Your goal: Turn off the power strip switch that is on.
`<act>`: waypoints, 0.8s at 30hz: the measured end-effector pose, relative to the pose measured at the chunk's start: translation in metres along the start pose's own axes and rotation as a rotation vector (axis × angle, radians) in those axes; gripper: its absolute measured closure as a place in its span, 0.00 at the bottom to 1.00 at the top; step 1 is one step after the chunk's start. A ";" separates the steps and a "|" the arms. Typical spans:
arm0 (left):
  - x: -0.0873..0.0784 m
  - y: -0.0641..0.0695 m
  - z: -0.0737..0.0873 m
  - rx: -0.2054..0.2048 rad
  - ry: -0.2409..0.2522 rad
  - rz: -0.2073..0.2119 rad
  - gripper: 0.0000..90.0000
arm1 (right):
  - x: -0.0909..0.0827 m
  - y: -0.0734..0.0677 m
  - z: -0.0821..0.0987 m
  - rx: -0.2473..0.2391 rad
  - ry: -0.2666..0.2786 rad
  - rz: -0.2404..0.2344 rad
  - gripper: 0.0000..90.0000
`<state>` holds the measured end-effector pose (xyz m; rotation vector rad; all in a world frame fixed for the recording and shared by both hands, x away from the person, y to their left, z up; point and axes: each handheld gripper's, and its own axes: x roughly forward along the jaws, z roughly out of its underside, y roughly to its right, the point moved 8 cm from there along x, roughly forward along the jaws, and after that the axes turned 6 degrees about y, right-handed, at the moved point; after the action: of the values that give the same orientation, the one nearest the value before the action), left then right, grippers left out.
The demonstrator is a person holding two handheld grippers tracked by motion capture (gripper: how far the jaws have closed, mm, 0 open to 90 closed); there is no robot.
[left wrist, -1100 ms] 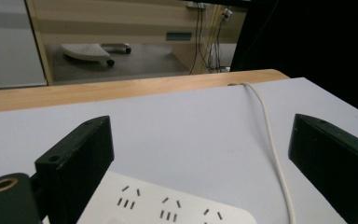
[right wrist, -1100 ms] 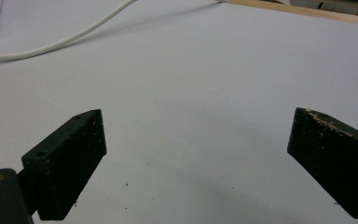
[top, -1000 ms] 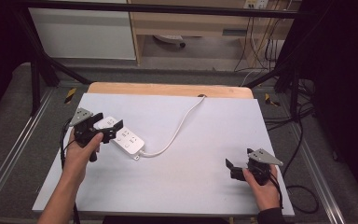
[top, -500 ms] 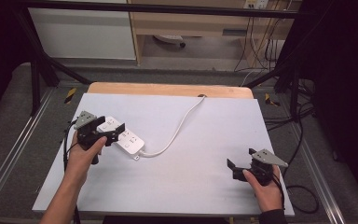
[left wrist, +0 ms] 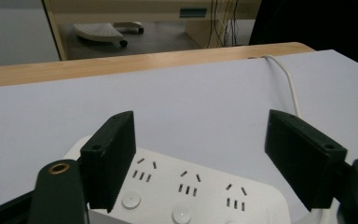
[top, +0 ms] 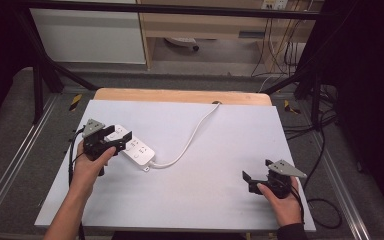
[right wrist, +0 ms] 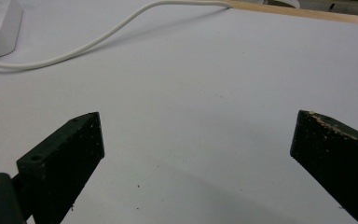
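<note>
High view: one power strip (top: 132, 147) (three socket groups), one cord (top: 190, 140).

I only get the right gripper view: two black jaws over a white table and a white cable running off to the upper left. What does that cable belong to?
Observer: It ends in a white power strip lying on the left part of the table.
Operator: Is anybody touching that?
Observer: Not gripping it. The left gripper sits over the strip's end. Its jaws have just been closing but are open, with nothing pressed between them.
Operator: Is anything plugged into it?
Observer: No. The left gripper view shows three groups of sockets, all empty, each with a round button below.
</note>
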<state>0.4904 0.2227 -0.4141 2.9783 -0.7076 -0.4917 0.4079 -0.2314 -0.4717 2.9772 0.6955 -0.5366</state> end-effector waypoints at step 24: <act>0.008 -0.006 0.017 0.038 -0.021 -0.008 0.74 | 0.002 -0.005 0.003 -0.016 -0.034 -0.018 0.06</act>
<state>0.4945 0.2254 -0.4331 3.0161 -0.7154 -0.5168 0.4062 -0.2266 -0.4749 2.9423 0.7202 -0.5780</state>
